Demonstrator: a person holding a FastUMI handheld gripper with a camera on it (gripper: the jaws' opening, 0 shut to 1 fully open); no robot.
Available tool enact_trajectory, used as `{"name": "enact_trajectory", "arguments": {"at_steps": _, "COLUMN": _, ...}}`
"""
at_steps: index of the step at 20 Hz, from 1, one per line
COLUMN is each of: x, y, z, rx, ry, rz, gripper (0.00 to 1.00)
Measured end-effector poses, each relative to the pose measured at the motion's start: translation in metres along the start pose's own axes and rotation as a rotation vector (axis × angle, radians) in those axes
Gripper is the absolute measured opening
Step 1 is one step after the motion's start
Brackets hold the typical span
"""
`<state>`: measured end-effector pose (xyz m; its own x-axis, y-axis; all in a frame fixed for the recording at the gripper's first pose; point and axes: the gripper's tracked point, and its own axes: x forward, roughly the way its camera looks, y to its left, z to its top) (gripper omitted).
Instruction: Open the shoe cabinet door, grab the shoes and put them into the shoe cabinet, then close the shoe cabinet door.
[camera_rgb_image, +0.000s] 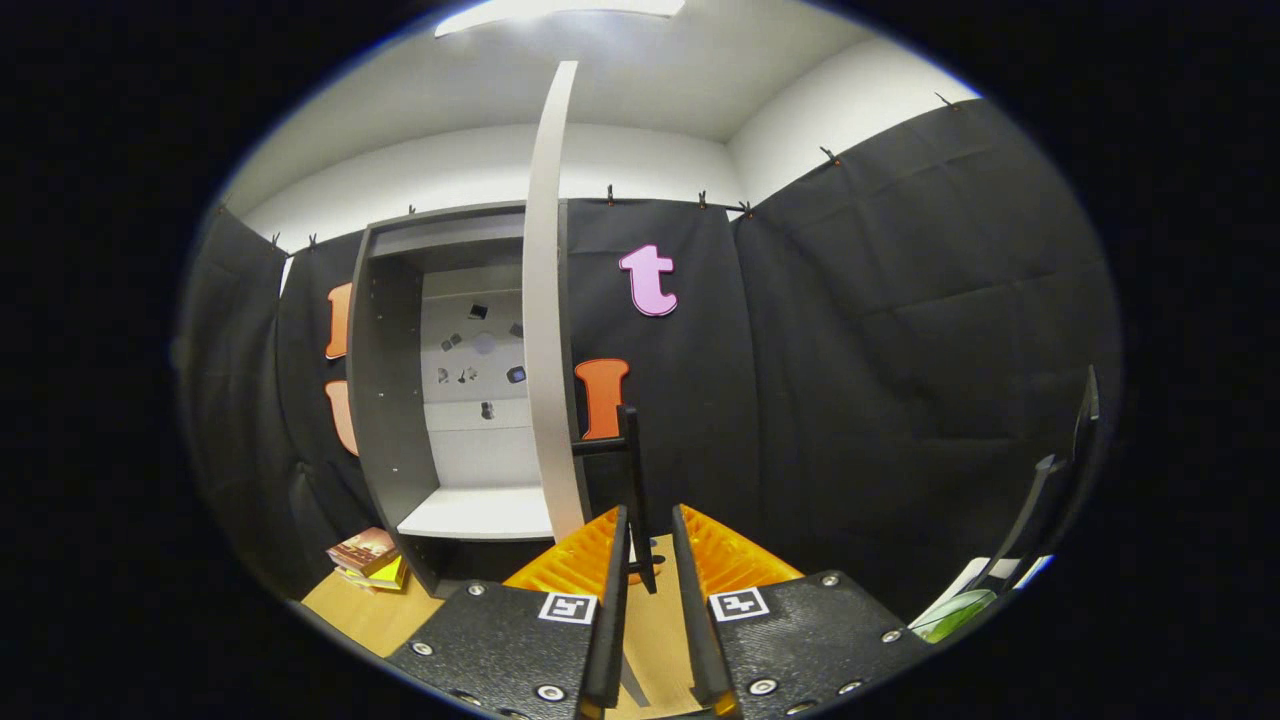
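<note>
— Gripper view: what does the shoe cabinet (395, 400) look like?
— Grey, just beyond the fingers; its door (545, 300) is swung open edge-on, a black handle (632, 480) between the fingertips.
— Is the gripper (648, 530) clamped on it?
— Fingers narrowly apart; contact is hard to judge. Small items on the back panel are unclear.

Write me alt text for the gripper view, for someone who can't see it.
The shoe cabinet door stands swung open, seen edge-on, with its black handle just ahead of the gripper, whose fingers sit close together around the handle's lower end. Behind the door, the grey cabinet shows a bare white shelf, and some books lie on the wooden floor beside it.
</note>
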<state>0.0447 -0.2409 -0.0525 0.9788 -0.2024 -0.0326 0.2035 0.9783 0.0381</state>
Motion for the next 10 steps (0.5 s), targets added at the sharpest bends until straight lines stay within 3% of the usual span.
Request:
{"name": "enact_trajectory", "arguments": {"at_steps": 5, "x": -0.021, "y": 0.019, "z": 0.010, "rx": 0.020, "ry": 0.006, "rz": 0.012, "gripper": 0.28}}
{"name": "enact_trajectory", "arguments": {"at_steps": 10, "x": -0.042, "y": 0.063, "z": 0.026, "rx": 0.040, "ry": -0.009, "rz": 0.070, "gripper": 0.35}}
